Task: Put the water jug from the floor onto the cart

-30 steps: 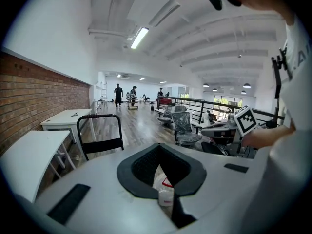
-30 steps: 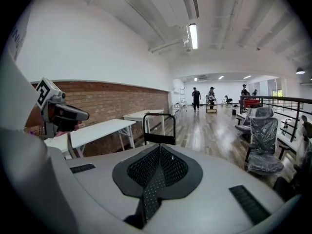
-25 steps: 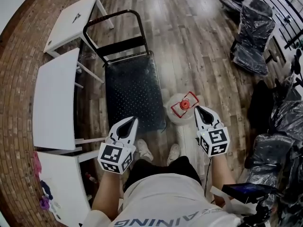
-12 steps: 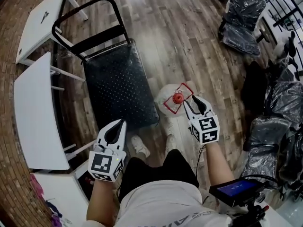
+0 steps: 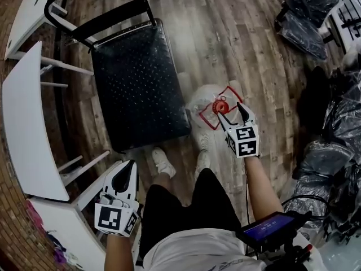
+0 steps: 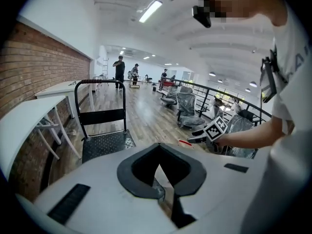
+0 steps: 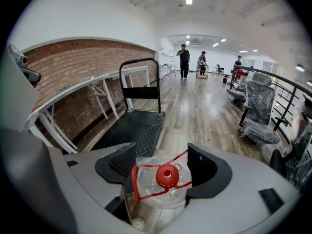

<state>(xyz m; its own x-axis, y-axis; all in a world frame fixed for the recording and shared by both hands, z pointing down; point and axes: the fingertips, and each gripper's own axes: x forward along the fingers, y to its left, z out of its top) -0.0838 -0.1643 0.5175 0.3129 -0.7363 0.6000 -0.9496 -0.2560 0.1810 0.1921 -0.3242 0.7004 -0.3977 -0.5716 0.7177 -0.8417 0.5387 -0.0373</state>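
water jug (image 5: pixel 201 102): clear plastic | cart (image 5: pixel 138 83): studded black metal | floor (image 5: pixel 237 38): glossy wood

A clear water jug (image 5: pixel 197 101) with a bright red cap (image 5: pixel 220 105) and a thin red handle (image 7: pixel 133 182) stands out against the brown, streaky wood-plank floor (image 5: pixel 237 33). The cart (image 5: pixel 138 89) has a black deck dotted all over with small pale studs and a black push bar. The tables (image 5: pixel 25 129) are plain white beside a reddish-brown brick wall (image 7: pixel 73 77), and the person wears black shorts (image 5: pixel 186 208), a white shirt (image 5: pixel 192 253) and white shoes (image 5: pixel 163 162).
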